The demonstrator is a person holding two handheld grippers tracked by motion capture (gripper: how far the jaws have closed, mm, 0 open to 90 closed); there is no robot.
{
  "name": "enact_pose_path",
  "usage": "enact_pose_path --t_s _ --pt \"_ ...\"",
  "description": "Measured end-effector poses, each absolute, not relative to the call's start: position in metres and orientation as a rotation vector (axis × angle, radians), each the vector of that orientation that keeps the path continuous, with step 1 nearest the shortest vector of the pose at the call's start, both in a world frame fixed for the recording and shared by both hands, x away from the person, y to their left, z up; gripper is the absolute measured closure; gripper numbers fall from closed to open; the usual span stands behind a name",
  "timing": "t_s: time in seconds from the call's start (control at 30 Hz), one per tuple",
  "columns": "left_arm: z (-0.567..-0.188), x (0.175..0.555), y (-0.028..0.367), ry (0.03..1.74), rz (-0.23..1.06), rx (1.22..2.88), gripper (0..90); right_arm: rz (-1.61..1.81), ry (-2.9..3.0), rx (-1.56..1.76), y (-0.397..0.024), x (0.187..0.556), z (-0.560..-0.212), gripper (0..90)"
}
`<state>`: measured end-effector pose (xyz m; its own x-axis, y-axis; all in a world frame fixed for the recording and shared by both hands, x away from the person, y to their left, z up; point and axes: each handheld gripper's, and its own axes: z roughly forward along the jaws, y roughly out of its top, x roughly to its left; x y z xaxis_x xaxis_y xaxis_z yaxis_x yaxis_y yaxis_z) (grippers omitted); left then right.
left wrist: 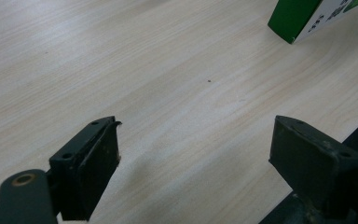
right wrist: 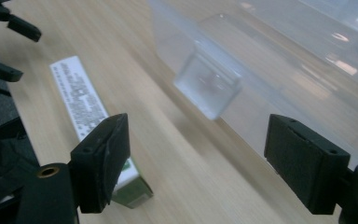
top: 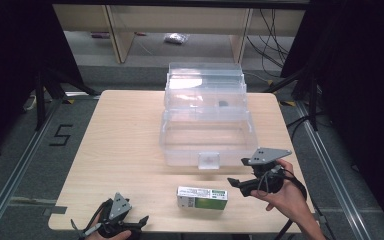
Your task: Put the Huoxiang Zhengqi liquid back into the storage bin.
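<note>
A clear plastic storage box (top: 207, 150) stands in the middle of the table with its lid tipped back. Its front latch (top: 209, 160) faces me. A green and white carton (top: 202, 198) lies flat in front of it. My right gripper (top: 237, 171) is held above the table right of the carton, jaws open and empty, pointing left. In the right gripper view the latch (right wrist: 208, 84) sits between the open jaws (right wrist: 198, 126), farther off, and the carton (right wrist: 81, 100) lies at the left. My left gripper (top: 139, 224) rests at the front left edge, open (left wrist: 196, 135) over bare wood.
The light wooden table (top: 125, 140) has bare room at the left of the box. A small dark object (top: 223, 104) lies inside the box. Beyond the table are desk legs, cables and dark stands on a grey floor.
</note>
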<state>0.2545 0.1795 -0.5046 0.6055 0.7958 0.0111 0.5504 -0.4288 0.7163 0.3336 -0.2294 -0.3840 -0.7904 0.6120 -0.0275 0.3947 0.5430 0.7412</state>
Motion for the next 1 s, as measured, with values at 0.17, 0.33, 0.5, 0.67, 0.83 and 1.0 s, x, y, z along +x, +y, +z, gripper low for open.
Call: enact_pose_path --t_s 0.17,0.33,0.5,0.67,0.83,1.0 --pt "-0.504 0.255 0.181 1.044 0.459 2.165 15.0 1.092 2.549 0.778 -0.213 0.327 -0.379 23.6" --pt "-0.505 0.255 0.179 1.057 0.465 2.137 15.0 1.044 2.635 0.635 -0.186 0.322 -0.381 25.7" --pt "-0.504 0.255 0.181 1.045 0.459 2.169 15.0 0.966 2.701 0.606 -0.169 0.323 -0.385 26.0" --pt "-0.504 0.255 0.181 1.046 0.455 2.166 15.0 0.895 2.752 0.535 -0.156 0.327 -0.390 25.7" --pt "-0.504 0.255 0.181 1.042 0.453 2.168 15.0 0.817 2.798 0.458 -0.144 0.333 -0.396 25.8" --pt "-0.504 0.255 0.180 1.048 0.451 2.165 15.0 0.763 2.843 0.418 -0.135 0.337 -0.403 25.6"
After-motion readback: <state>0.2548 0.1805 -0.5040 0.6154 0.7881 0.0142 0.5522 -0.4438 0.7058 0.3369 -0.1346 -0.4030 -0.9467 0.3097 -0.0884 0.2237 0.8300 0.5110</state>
